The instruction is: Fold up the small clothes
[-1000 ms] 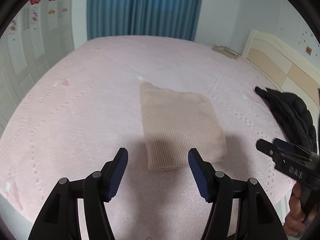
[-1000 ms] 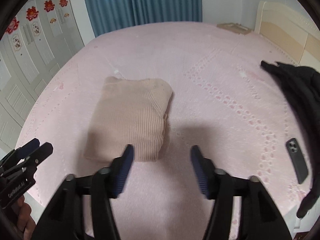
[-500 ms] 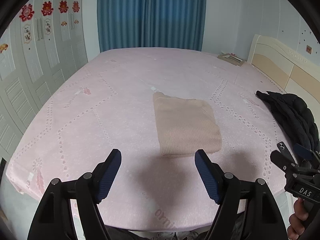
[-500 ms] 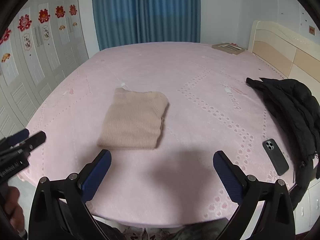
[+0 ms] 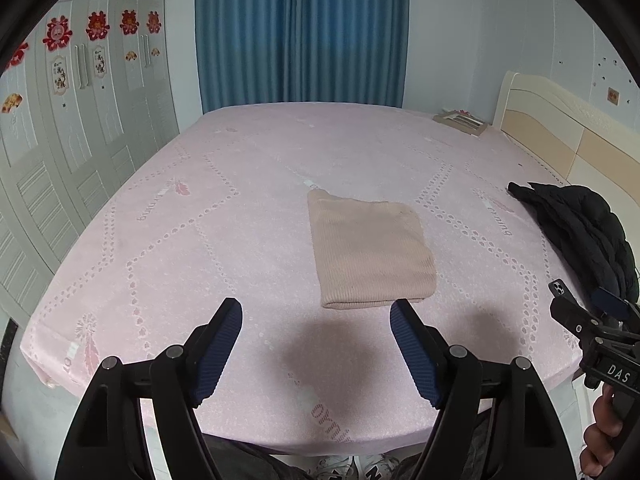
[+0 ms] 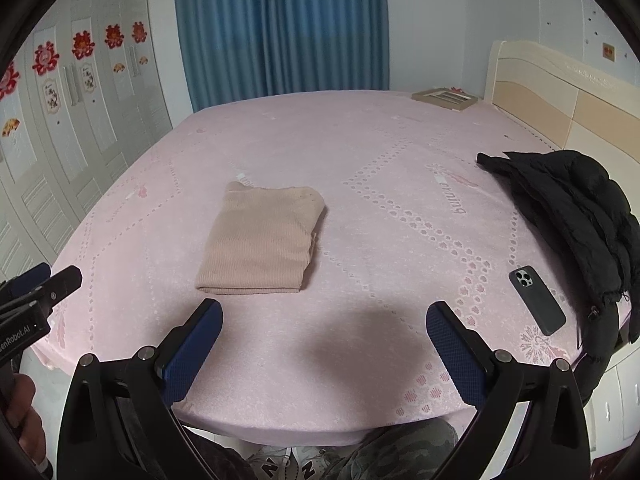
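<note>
A beige ribbed sweater (image 5: 370, 250) lies folded into a neat rectangle at mid-frame on the pink bed (image 5: 200, 240); the left claw (image 5: 316, 344) and right claw (image 6: 324, 340) both gape, empty.

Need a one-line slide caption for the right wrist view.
Right gripper open and empty above the bed; folded beige sweater lies flat, phone and black jacket at right.

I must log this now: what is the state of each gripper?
Left gripper: open, holding nothing, jaws have just been opening.
Right gripper: open wide, holding nothing, jaws have just been opening.
</note>
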### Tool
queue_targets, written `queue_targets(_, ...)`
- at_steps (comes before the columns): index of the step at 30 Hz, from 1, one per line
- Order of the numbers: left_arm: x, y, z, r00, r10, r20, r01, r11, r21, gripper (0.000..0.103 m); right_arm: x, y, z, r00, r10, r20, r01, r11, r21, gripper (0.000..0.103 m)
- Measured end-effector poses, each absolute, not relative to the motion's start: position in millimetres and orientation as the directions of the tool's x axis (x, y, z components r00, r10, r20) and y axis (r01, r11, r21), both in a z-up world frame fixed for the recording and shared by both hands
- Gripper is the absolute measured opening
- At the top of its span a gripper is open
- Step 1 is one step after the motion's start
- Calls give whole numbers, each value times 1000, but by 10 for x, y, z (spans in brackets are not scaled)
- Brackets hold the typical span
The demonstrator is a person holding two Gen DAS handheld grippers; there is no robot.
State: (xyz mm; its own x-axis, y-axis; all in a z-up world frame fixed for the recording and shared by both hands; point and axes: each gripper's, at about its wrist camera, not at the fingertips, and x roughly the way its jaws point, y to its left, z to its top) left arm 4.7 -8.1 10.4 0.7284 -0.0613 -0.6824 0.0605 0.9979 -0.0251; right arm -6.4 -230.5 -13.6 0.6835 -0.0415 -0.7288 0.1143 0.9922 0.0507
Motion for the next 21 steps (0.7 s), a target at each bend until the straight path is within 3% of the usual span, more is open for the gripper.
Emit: queue_targets(21, -26, -44, 66, 730, -50, -682, 41, 999, -29, 75, -111, -2268, -150, 687, -28, -726, 106, 993, 61, 100)
